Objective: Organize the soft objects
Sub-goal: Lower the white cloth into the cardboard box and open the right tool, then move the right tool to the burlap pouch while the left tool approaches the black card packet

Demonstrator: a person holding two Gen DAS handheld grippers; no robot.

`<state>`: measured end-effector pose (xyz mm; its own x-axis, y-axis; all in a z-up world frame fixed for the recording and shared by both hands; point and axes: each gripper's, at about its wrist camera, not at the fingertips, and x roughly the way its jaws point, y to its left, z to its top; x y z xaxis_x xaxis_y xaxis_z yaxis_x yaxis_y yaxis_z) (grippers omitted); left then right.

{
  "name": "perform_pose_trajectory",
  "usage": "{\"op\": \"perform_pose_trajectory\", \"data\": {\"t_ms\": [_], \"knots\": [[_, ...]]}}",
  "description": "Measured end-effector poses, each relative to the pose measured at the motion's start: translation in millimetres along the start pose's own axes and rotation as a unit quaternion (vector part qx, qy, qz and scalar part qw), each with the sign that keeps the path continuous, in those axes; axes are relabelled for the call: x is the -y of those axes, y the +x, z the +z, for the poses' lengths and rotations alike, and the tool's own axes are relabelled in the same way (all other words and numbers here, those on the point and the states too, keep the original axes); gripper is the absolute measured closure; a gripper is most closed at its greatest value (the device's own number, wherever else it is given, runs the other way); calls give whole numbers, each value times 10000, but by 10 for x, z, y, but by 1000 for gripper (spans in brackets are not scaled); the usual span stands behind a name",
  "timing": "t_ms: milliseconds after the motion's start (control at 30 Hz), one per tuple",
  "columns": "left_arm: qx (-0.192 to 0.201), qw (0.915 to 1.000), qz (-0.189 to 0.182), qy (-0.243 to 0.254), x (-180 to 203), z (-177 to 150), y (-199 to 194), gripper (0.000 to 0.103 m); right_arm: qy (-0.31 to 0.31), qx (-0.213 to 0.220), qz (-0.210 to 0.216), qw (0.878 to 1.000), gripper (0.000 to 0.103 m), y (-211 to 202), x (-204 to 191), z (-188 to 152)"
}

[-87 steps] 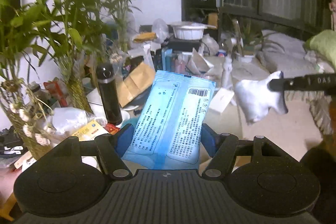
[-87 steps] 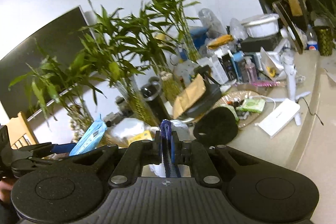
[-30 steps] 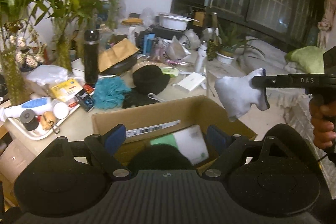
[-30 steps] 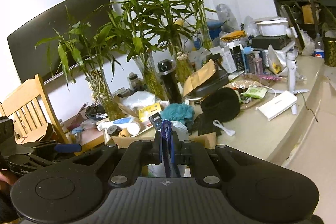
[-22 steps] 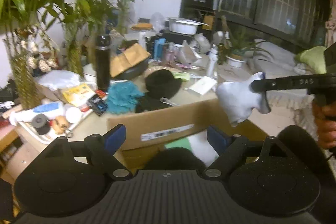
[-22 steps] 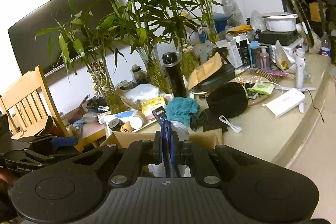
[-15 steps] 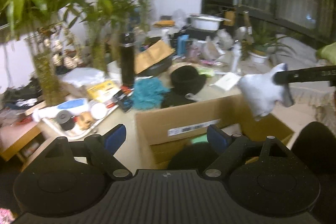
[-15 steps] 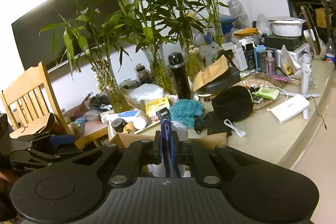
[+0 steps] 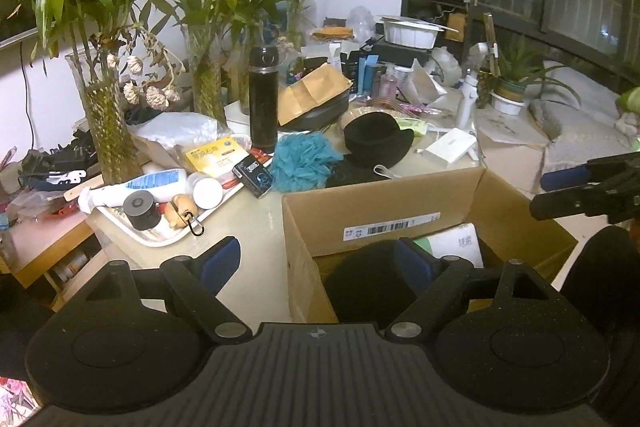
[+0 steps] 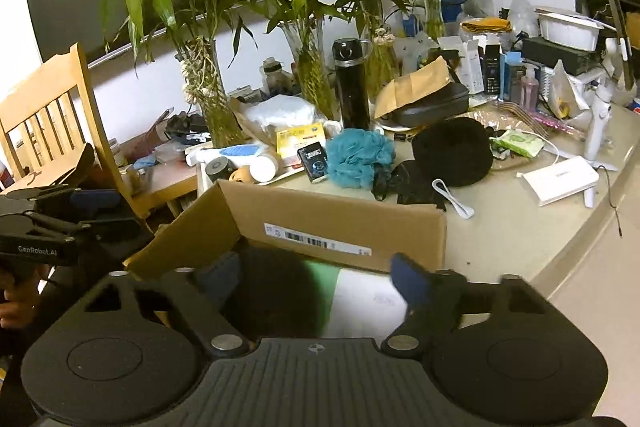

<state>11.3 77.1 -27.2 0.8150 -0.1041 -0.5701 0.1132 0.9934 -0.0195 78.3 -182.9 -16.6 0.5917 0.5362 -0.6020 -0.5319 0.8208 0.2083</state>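
Holding both grippers, left gripper [image 9: 318,263] and right gripper [image 10: 316,277], with fingers spread wide and nothing in them, you hover over the box [image 9: 384,203], ready for the blue puff [image 9: 304,161].

**Box in front of a crowded desk**

The cardboard box [image 9: 384,203] stands against the near edge of the desk [image 9: 260,215]. Inside it lie a dark soft item [image 10: 276,291] on the left and a flat packet [image 10: 368,299] to its right. On the desk just behind the box sit a bath sponge [image 9: 302,161] and, to its right, a hat [image 9: 378,139]. A flask [image 9: 263,99] stands upright behind the sponge. Left of the sponge is a tray [image 9: 160,235] with bottles; vases of bamboo [image 9: 108,115] line the wall behind.
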Motion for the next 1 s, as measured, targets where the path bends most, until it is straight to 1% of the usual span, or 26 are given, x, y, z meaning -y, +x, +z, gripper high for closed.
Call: {"op": "perform_pose_trajectory", "data": {"t_ms": [67,133,200,333,467,700,800,900,1000], "knots": [[-16,10000,32,2,7,5,13,18,7,6,26,10000,5,3,-13,-22],[-20,10000,18,-33,9,17,23,18,16,41,40,10000,4,-7,-23,-25],[-13,10000,-6,-68,7,29,32,18,-3,68,57,10000,0,-20,-38,-22],[-24,10000,-8,-92,22,52,56,18,-12,137,30,9999,0,-50,-47,-30],[-45,10000,43,-53,34,68,93,18,110,156,12,9998,0,-57,-1,-52],[-187,9997,148,-95,6,75,171,18,304,143,-188,9993,0,-40,118,-96],[-277,9994,176,-113,-3,78,199,18,326,100,-270,9991,0,-20,159,-107],[-464,9987,185,-102,0,96,230,18,340,74,-326,9989,0,-8,195,-105],[-583,9981,191,-96,-3,109,249,18,348,-32,-458,9983,0,12,215,-82]]}}
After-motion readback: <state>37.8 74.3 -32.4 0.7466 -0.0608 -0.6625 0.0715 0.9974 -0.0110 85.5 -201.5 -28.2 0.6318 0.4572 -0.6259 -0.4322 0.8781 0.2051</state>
